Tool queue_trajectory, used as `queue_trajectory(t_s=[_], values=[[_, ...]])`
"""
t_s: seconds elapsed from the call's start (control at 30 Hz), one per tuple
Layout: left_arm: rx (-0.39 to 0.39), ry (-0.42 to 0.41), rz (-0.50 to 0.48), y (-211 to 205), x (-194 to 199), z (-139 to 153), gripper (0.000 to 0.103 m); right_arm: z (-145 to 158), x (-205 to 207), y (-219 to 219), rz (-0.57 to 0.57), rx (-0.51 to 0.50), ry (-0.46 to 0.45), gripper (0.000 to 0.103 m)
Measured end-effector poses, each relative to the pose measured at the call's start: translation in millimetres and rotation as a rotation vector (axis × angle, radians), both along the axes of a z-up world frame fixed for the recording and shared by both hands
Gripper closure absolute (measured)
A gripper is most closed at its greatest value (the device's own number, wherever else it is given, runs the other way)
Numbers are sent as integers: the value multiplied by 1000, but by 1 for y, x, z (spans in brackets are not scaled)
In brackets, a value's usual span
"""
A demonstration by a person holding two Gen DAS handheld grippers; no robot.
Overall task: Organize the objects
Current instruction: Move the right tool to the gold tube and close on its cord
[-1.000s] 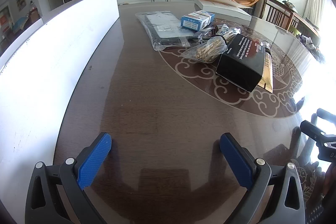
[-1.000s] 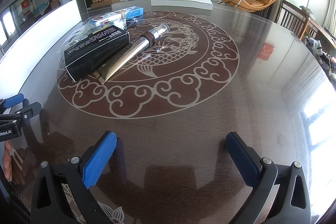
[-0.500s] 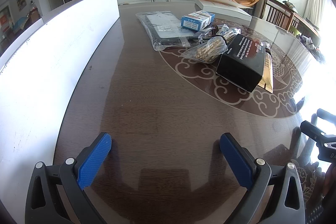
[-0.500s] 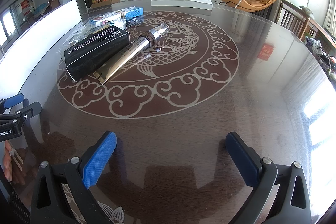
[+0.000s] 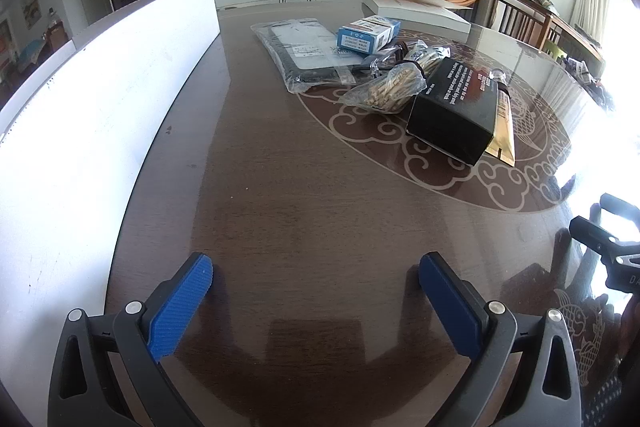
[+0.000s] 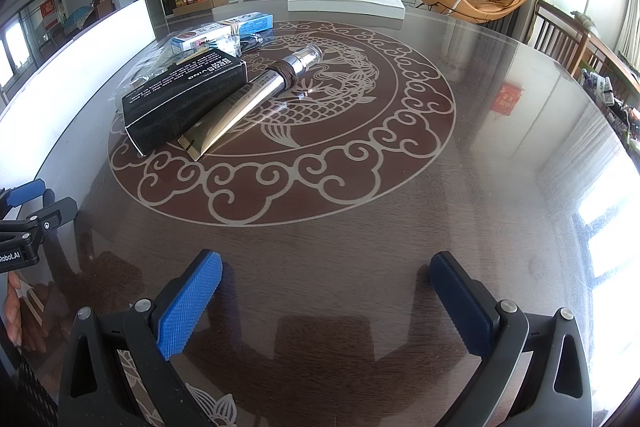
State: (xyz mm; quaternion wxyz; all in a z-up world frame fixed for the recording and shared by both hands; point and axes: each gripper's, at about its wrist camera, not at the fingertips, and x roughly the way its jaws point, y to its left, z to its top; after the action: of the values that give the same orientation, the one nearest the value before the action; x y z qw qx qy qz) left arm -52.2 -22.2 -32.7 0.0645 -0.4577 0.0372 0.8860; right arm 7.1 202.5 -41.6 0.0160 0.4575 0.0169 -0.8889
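Observation:
A black box (image 5: 454, 109) (image 6: 184, 97) lies on the brown table beside a gold tube (image 6: 240, 107) (image 5: 503, 125) with a silver cap. Behind them are a clear bag of beige sticks (image 5: 390, 89), a flat dark item in clear plastic (image 5: 304, 53) and a blue-and-white box (image 5: 368, 35) (image 6: 222, 31). My left gripper (image 5: 316, 281) is open near the table's front, well short of the pile. My right gripper (image 6: 326, 277) is open too, with nothing between its fingers, over the near rim of the round pattern.
A long white panel (image 5: 92, 99) stands along the table's left side. A large white flat box (image 6: 346, 1) lies at the far end. Chairs (image 6: 560, 39) stand to the right. The other gripper shows at each view's edge, with a hand (image 6: 12, 311).

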Motion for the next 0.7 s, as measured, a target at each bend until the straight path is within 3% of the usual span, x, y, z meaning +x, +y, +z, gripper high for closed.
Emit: queue_trajectory(t_s=[0.17, 0.4, 0.6, 0.7], values=[[13, 7, 41, -21, 1, 0, 0, 0, 0, 0, 0, 0, 0, 0], [15, 12, 45, -20, 0, -1, 0, 3, -6, 1, 4, -1, -34, 0], [17, 14, 50, -18, 0, -1, 0, 20, -40, 6, -90, -136, -37, 0], [9, 13, 53, -17, 1, -1, 0, 25, -74, -13, -87, -118, -55, 1]])
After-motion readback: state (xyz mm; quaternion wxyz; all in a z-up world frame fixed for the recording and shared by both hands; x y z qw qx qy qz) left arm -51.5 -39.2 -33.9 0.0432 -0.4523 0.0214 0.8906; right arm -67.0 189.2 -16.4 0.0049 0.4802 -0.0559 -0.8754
